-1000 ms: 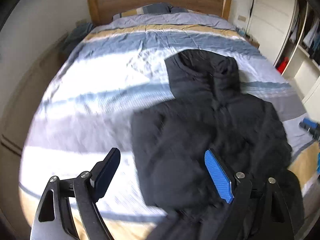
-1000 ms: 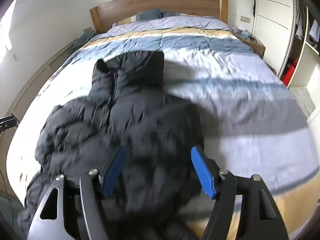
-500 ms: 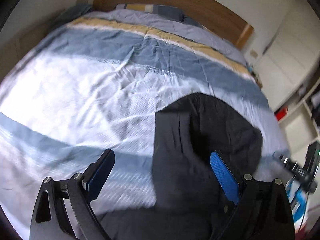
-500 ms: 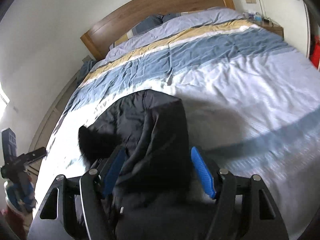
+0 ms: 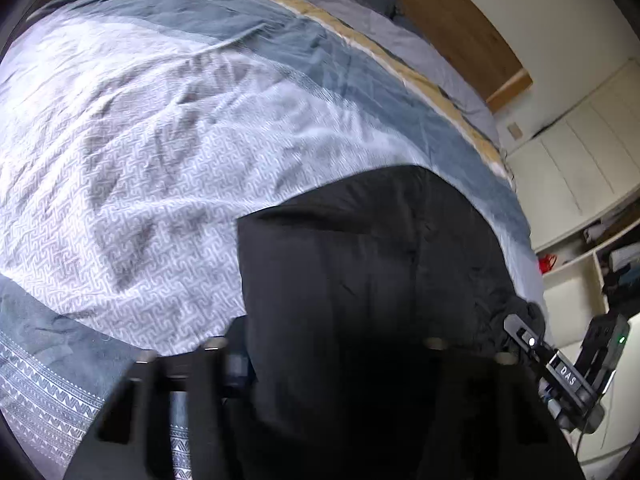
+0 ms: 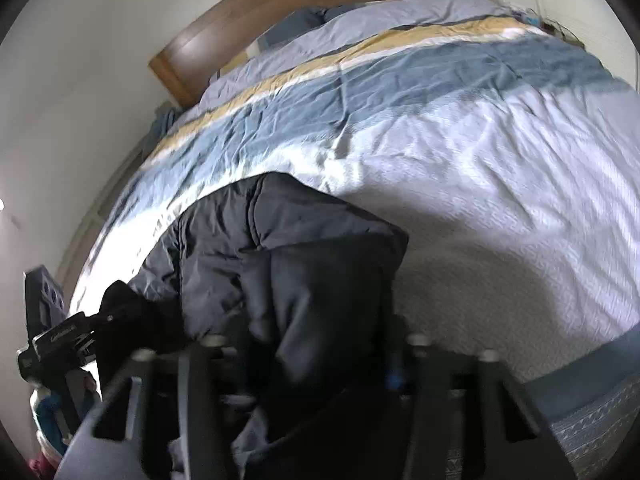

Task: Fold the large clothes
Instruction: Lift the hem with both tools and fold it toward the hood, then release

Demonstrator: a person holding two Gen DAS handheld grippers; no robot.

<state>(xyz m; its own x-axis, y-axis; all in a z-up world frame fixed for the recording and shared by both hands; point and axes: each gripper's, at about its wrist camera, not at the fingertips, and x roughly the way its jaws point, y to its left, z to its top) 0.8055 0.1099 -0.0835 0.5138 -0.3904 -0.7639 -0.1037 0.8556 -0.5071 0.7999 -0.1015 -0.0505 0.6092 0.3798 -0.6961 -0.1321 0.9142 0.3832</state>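
Striped bedding (image 5: pixel 168 152) fills the upper left of both views, headboard (image 6: pixel 304 12) behind. Lower centre lies the black jacket (image 5: pixel 372 280) on the bed — left gripper (image 5: pixel 332 364) closing, fabric bunched between its fingers; right gripper (image 6: pixel 316 356) closing too — jacket cloth between its fingers.
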